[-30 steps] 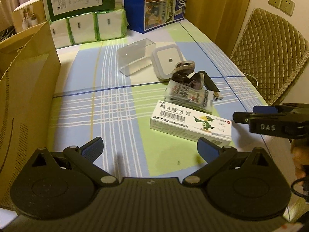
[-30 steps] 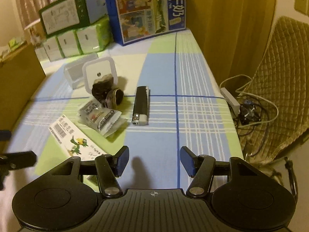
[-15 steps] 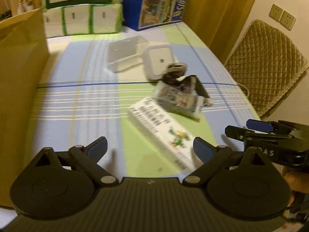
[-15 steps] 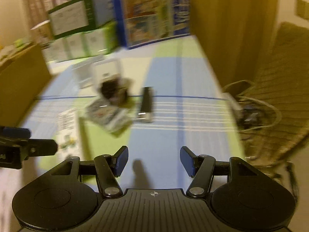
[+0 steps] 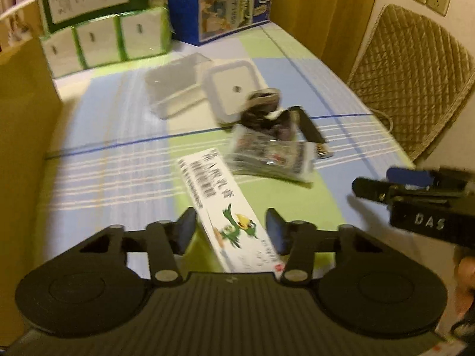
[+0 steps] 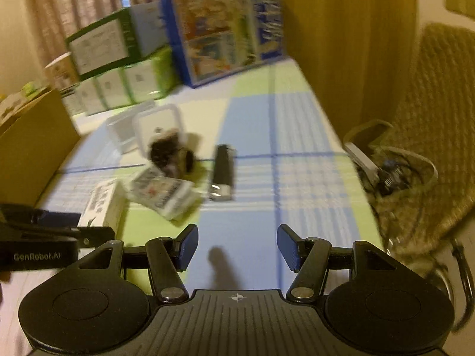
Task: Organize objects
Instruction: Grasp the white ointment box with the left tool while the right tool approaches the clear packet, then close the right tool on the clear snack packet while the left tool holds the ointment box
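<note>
Left gripper (image 5: 231, 231) straddles the near end of the white ointment box (image 5: 228, 210); pads sit at narrow spread on either side, a sliver of gap visible at each, so contact not confirmed. The box lies on the checked tablecloth (image 5: 112, 136), long axis running from 6 o'clock up toward 11 in the left wrist view, roughly along the finger line, so its narrow width faces the pads. Closing should catch it across the short side.

Right gripper (image 6: 237, 247) is empty, jaws wide, over bare cloth. The lighter (image 6: 222, 173) lies at its 12 o'clock, long axis toward it; the snack packet (image 6: 164, 192) at 11. The left is clearly nearer the box.

Cardboard carton (image 5: 20, 136) stands at the left's 9 o'clock, a likely drop point.
</note>
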The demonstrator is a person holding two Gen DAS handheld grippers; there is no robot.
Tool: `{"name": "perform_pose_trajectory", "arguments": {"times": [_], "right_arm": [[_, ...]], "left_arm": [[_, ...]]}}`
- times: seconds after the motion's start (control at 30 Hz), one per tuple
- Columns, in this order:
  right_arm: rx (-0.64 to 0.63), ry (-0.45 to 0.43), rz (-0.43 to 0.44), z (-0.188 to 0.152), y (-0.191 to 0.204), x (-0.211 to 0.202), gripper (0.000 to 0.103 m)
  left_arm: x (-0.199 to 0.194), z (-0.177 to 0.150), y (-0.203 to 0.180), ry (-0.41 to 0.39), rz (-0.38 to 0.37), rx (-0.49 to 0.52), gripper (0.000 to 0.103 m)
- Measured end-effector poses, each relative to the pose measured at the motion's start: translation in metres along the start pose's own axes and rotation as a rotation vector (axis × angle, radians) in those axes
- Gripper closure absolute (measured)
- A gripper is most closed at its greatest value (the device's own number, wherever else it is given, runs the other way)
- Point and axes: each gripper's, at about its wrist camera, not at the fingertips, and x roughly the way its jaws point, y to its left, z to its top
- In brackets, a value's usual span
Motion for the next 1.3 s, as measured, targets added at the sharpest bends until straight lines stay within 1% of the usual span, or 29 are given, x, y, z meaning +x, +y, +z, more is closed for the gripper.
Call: {"name": "perform_pose_trajectory", "arguments": {"times": [0.07, 0.1, 0.2, 0.3, 0.37, 0.43, 0.53, 0.57, 0.6, 0.63, 0.7, 0.77, 0.87, 1.0, 1.1, 1.17, 1.23, 1.3], "right_arm": [[-0.056, -0.018, 0.033, 0.003, 0.009, 0.004, 0.046], [-0.077, -0.025, 0.051, 0.005, 0.013, 0.007, 0.046], [-0.134, -0.042, 0.081, 0.01, 0.025, 0.019, 0.046], [-0.197, -0.066, 0.105, 0.017, 0.036, 0.032, 0.046], [-0.225, -0.044, 0.116, 0.018, 0.042, 0.044, 0.046], [-0.278, -0.014, 0.101, 0.017, 0.051, 0.055, 0.046], [-0.334, 0.005, 0.087, 0.013, 0.058, 0.065, 0.046], [-0.341, 0.01, 0.084, 0.011, 0.059, 0.066, 0.048], [-0.34, 0.022, 0.081, 0.01, 0.059, 0.067, 0.058], [-0.331, 0.033, 0.084, 0.009, 0.059, 0.067, 0.061], [-0.305, 0.054, 0.091, 0.006, 0.059, 0.062, 0.064], [-0.293, 0.072, 0.08, 0.003, 0.062, 0.055, 0.065], [-0.215, 0.107, 0.06, -0.001, 0.063, 0.038, 0.065], [-0.087, 0.137, 0.029, -0.009, 0.065, 0.011, 0.065], [-0.029, 0.158, 0.034, -0.021, 0.068, -0.009, 0.063], [-0.017, 0.14, 0.049, -0.023, 0.07, -0.019, 0.058], [-0.046, 0.104, 0.037, -0.02, 0.074, -0.022, 0.05], [-0.062, 0.108, 0.037, -0.019, 0.074, -0.017, 0.049]], "left_arm": [[-0.002, -0.002, 0.011, 0.0, 0.03, 0.012, 0.069], [-0.001, -0.003, 0.016, 0.001, 0.044, 0.013, 0.07], [-0.002, -0.004, 0.032, 0.002, 0.057, -0.013, 0.07], [-0.003, -0.004, 0.036, 0.003, 0.064, -0.003, 0.07], [-0.003, -0.005, 0.036, 0.0, 0.066, 0.016, 0.07], [-0.004, -0.007, 0.035, -0.005, 0.073, 0.031, 0.07], [-0.003, -0.008, 0.034, -0.013, 0.081, 0.044, 0.07], [-0.002, -0.008, 0.033, -0.013, 0.08, 0.049, 0.068], [-0.001, -0.008, 0.032, -0.012, 0.078, 0.057, 0.066], [-0.001, -0.008, 0.031, -0.012, 0.077, 0.062, 0.066], [0.0, -0.01, 0.03, -0.011, 0.079, 0.072, 0.066], [-0.001, -0.012, 0.03, -0.009, 0.079, 0.081, 0.066], [-0.006, -0.017, 0.028, 0.004, 0.089, 0.105, 0.069], [-0.018, -0.03, 0.027, 0.009, 0.087, 0.142, 0.069], [-0.031, -0.044, 0.027, 0.016, 0.075, 0.155, 0.069], [-0.039, -0.051, 0.027, 0.014, 0.07, 0.164, 0.069], [-0.045, -0.055, 0.028, -0.001, 0.076, 0.161, 0.068], [-0.049, -0.054, 0.03, -0.013, 0.081, 0.161, 0.065]]}}
